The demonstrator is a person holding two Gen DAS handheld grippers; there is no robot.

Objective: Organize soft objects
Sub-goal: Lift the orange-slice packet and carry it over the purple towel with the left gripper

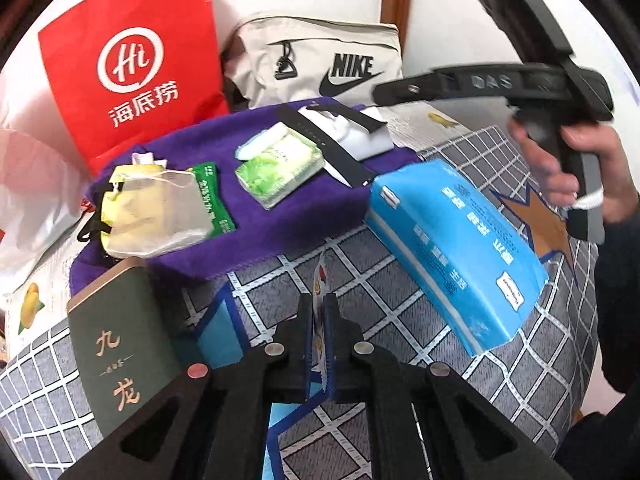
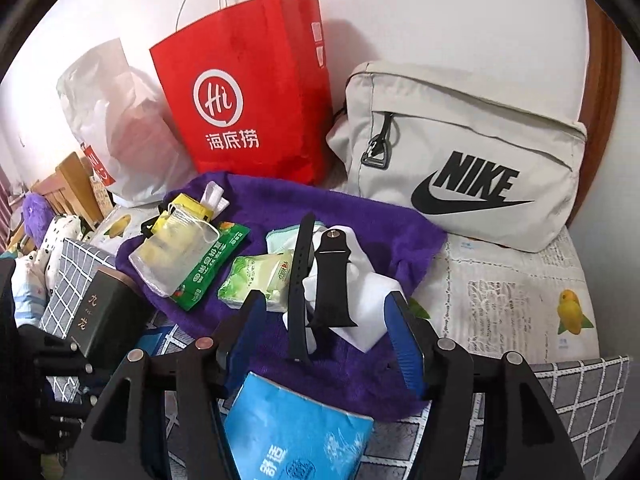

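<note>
Over purple towel [image 2: 360,216]: right gripper [image 2: 324,340] wide open, empty.

I am in a home, on a bed in a bedroom by the look of it. A grey checked quilt [image 1: 400,280] covers the soft surface, and the purple towel [image 2: 360,216] lies on it. Behind the towel, a red shopping bag [image 2: 248,92] and a pale sports bag [image 2: 472,152] lean on a plain white wall [image 2: 440,8]. Left of the towel sit stuffed toys [image 2: 48,236] and a wooden bed frame [image 2: 68,184].
</note>
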